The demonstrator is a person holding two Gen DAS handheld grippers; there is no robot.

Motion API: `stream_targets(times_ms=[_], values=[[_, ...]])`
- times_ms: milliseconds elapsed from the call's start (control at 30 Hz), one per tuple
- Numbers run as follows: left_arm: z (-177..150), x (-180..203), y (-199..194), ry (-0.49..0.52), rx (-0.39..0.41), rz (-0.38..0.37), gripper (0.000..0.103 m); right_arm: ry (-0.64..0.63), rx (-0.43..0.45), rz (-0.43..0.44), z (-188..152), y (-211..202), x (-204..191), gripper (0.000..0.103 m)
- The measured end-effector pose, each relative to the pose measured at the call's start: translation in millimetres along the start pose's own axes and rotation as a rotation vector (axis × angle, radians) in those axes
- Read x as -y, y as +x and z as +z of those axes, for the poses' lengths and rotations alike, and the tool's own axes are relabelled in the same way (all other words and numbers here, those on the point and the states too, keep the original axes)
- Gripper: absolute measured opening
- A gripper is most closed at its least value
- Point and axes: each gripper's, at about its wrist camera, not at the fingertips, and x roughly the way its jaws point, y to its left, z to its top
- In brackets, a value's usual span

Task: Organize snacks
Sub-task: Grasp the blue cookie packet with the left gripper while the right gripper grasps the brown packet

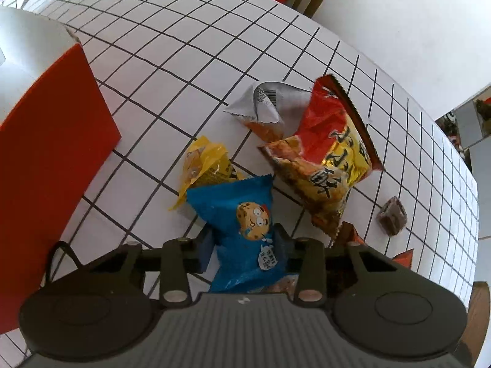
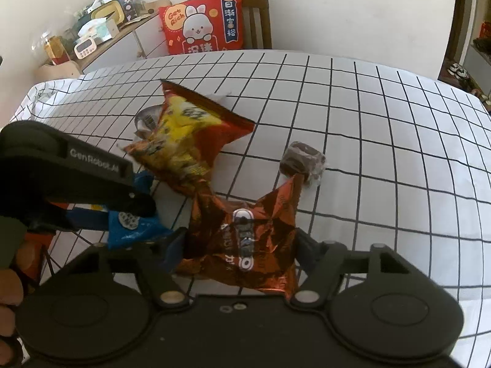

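In the left wrist view my left gripper (image 1: 244, 242) is shut on a blue cookie packet (image 1: 242, 214), its pads pressing the packet's sides. A yellow packet (image 1: 205, 165) lies just behind it. In the right wrist view a crumpled orange-brown foil packet (image 2: 245, 230) fills the gap of my right gripper (image 2: 241, 243), and both pads touch it. A large red and yellow snack bag (image 2: 190, 132) lies behind, partly over a silver packet (image 1: 270, 101). A small brown wrapped cube (image 2: 302, 159) sits to the right. The blue packet (image 2: 132, 227) shows at left under the left gripper's black body (image 2: 76, 168).
The snacks lie on a table under a white cloth with a black grid (image 2: 383, 122). A red box (image 1: 52, 153) stands at the left, with a white object (image 1: 27, 40) behind it. A chair with a red rabbit cushion (image 2: 204, 24) stands at the far edge. A person's hand (image 2: 9, 291) shows at lower left.
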Motion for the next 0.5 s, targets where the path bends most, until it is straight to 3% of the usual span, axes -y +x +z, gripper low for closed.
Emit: stream_targets(times_ms=[200, 500], values=[[-8, -4, -11, 0.018, 0.011, -0.001, 0.037, -0.011, 0.019, 0.002, -6, -13, -1, 0.059], [-30, -16, -49, 0.043, 0.01, -0.019, 0.037, -0.025, 0.039, 0.043, -12, -47, -6, 0.059]])
